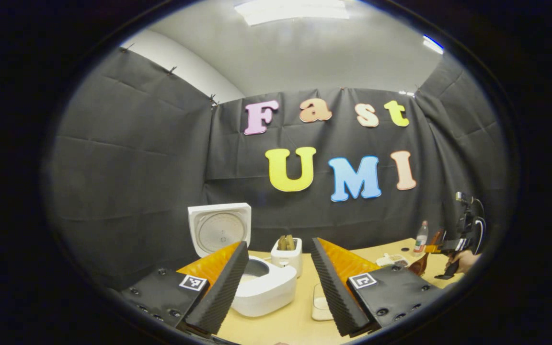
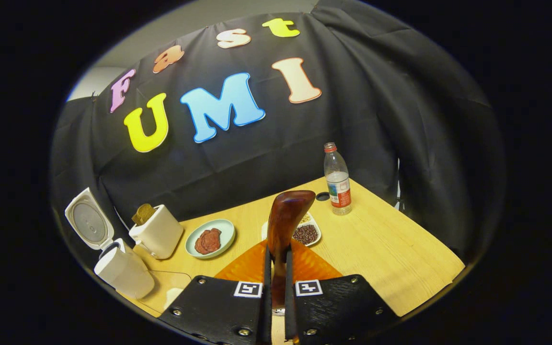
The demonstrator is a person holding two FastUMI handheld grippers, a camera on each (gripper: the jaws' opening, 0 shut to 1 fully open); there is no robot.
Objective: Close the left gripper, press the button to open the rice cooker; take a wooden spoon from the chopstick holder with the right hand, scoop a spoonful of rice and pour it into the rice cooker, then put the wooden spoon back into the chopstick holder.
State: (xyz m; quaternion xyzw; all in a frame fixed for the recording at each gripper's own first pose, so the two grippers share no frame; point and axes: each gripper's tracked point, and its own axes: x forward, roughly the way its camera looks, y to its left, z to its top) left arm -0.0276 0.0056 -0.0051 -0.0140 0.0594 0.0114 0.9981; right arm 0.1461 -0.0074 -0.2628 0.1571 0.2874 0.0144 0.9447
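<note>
The white rice cooker [image 1: 261, 287] [image 2: 123, 273] stands on the table with its lid [image 1: 219, 229] raised upright. Beside it is the white chopstick holder [image 1: 286, 258] [image 2: 158, 233] with wooden utensils in it. My left gripper [image 1: 279, 244] is open, empty and hovers just in front of the cooker. My right gripper [image 2: 277, 261] is shut on the handle of a glossy brown wooden spoon [image 2: 286, 218], whose bowl points up and away over the table. What the bowl holds is hidden. In the left gripper view that spoon [image 1: 419, 264] is far right, held by a hand [image 1: 465, 261].
A divided dish of grains [image 2: 305, 233] lies just behind the spoon. A pale green plate with red food [image 2: 210, 238] sits left of it, and a water bottle [image 2: 337, 179] stands at the back. A small white dish [image 1: 321, 303] lies near the cooker. The wooden table [image 2: 391, 249] ends at right.
</note>
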